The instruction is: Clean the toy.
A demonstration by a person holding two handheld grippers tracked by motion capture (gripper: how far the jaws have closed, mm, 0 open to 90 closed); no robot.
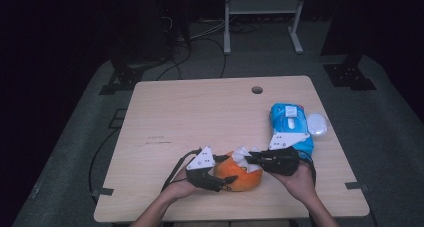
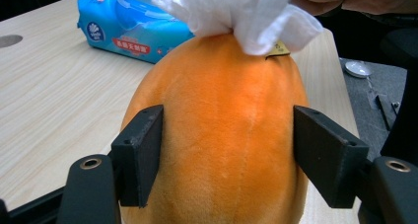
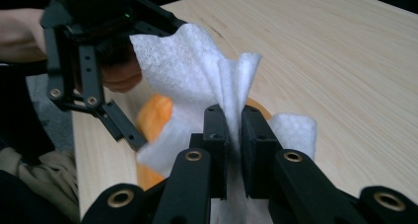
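Note:
An orange plush pumpkin-like thing (image 1: pixel 242 179) lies near the table's front edge. My left gripper (image 1: pixel 227 179) comes at it from the left. In the left gripper view its two pads (image 2: pixel 143 150) sit against both flanks of the orange body (image 2: pixel 226 115). A white wipe (image 2: pixel 246 12) rests bunched on the far end of the orange thing. My right gripper (image 3: pixel 235 130) is shut on a fold of that wipe (image 3: pixel 187 61), which fans out above the jaws. In the high view the right gripper (image 1: pixel 248 158) points left at the orange thing's top.
A blue pack of wet wipes (image 1: pixel 290 124) lies at the right of the wooden table (image 1: pixel 200 112), with a white round lid-like object (image 1: pixel 317 123) beside it. A cable hole (image 1: pixel 257 90) sits near the far edge. Dark floor and stands surround the table.

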